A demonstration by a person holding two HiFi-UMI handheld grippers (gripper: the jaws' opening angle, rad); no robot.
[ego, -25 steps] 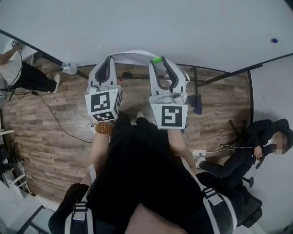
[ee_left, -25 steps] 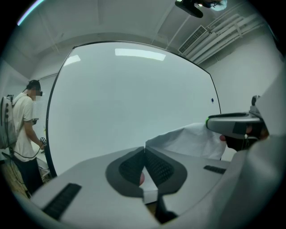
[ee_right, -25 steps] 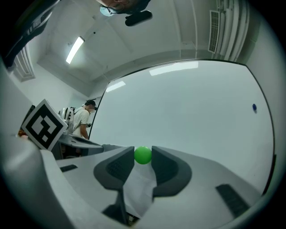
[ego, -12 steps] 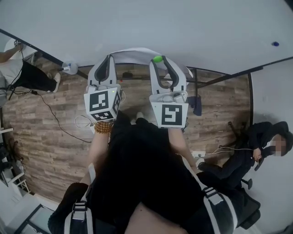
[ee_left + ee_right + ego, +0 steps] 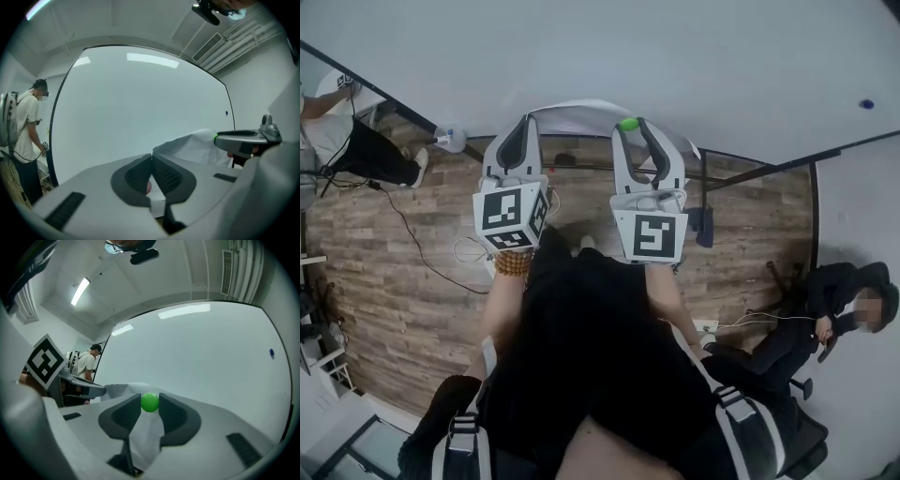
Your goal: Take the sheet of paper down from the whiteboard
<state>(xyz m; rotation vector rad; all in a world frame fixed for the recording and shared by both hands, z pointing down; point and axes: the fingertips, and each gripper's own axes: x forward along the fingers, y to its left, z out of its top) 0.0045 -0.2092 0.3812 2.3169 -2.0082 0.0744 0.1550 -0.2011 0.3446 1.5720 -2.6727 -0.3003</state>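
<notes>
Vs 1 s ago: hardly any chg. Left hand-held gripper (image 5: pixel 151 159) still clamped on edge of sheet of paper (image 5: pixel 187 146). Right hand-held gripper (image 5: pixel 150 405) pinches green ball (image 5: pixel 150 402), prob. magnet, paper running under it. Sheet bows betw. both, just ahead of tips, by whiteboard (image 5: pixel 600 56). Looks nearly freed. No containers seen.

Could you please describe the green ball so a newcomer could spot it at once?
Start at the white whiteboard; before its lower edge a curved white sheet of paper spans the left gripper and the right gripper. The small round green ball sits pinched between the right one's jaw tips, the only bright green thing in sight.
</notes>
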